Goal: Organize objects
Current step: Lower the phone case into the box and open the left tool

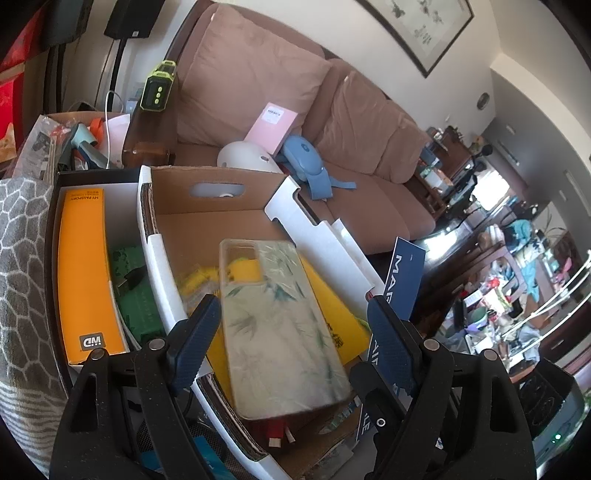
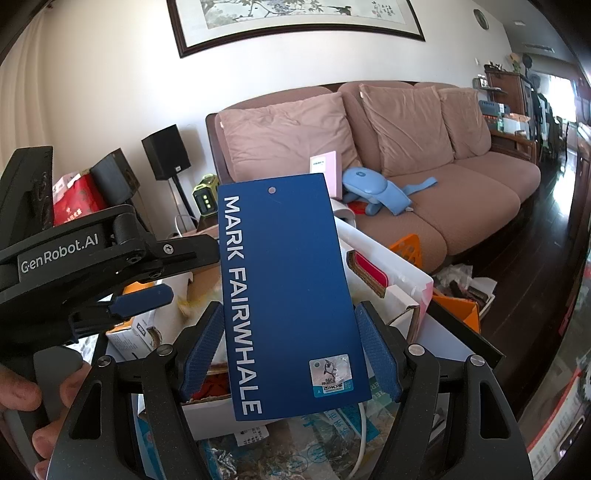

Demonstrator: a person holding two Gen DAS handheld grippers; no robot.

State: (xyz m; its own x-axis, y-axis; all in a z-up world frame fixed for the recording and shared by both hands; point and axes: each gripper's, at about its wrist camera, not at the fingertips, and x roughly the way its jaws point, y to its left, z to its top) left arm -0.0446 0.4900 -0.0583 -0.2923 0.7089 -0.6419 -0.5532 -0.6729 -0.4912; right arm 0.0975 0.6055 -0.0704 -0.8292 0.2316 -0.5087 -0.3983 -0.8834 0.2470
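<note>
Right gripper [image 2: 290,347]: pads clamped on both long edges of a blue card [image 2: 288,295] (lettered MARK FAIRWHALE), held upright. Left gripper [image 1: 295,332]: jaws apart, nothing gripped, above a floral phone case [image 1: 280,321] lying in the cardboard box [image 1: 207,229]; orange WD box [image 1: 83,273] at nine o'clock.

This is a lived-in home, a living room. A long pink-brown sofa [image 2: 388,155] with loose back cushions [image 2: 284,136] stands against a white wall under a framed ink painting [image 2: 295,18]. A black speaker [image 2: 166,151] sits on a stand beside it. Dark wooden flooring [image 2: 535,280] runs toward wooden cabinets [image 2: 509,96], and household clutter fills cardboard boxes [image 1: 207,206].
</note>
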